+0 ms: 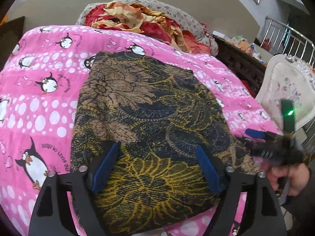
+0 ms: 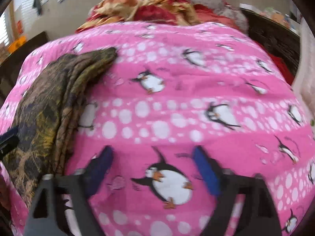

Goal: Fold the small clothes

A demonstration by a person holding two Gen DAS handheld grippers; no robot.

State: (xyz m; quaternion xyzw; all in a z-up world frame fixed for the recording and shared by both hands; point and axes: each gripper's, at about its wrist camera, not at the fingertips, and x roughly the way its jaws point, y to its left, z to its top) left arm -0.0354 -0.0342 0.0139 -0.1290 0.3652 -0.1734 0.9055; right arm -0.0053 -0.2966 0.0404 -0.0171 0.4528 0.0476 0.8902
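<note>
**Both grippers open, folded garment flat on the pink cover**

While the left gripper (image 1: 157, 165) hangs over the cloth, its blue pads (image 1: 105, 167) stand wide apart with nothing pinched between them; only the fabric lying flat beneath shows in the gap. Pads look just above or grazing the cloth, can't tell which.

Left wrist view, from the gripper outward:
- The folded garment (image 1: 149, 122), dark with yellow and tan flower print, fills the middle of the frame and runs from 6 o'clock up toward 12. Edges look squared, lies flat.
- Under it, the pink penguin bedcover (image 1: 45, 102) spreads out to 9 o'clock and past 3.
- At 4 o'clock the right gripper (image 1: 256, 134) shows blurred, off the garment's right edge, with the person's hand (image 1: 291, 179) on its handle.
- At 12 o'clock, beyond the cover, a heap of red and orange bedding (image 1: 137, 17). At 2–3 o'clock a white upholstered chair (image 1: 287, 86).

Right wrist view, blurred:
- The right gripper's jaws are spread wide, empty; blue pads (image 2: 205, 171) sit either side of a printed penguin on bare cover (image 2: 177, 122).
- The garment (image 2: 49, 106) lies at 9 o'clock, clear of these jaws, stacked layers showing along its near edge.
- A tip of the left gripper (image 2: 8, 137) pokes in at the 9 o'clock frame edge, over the garment.
</note>
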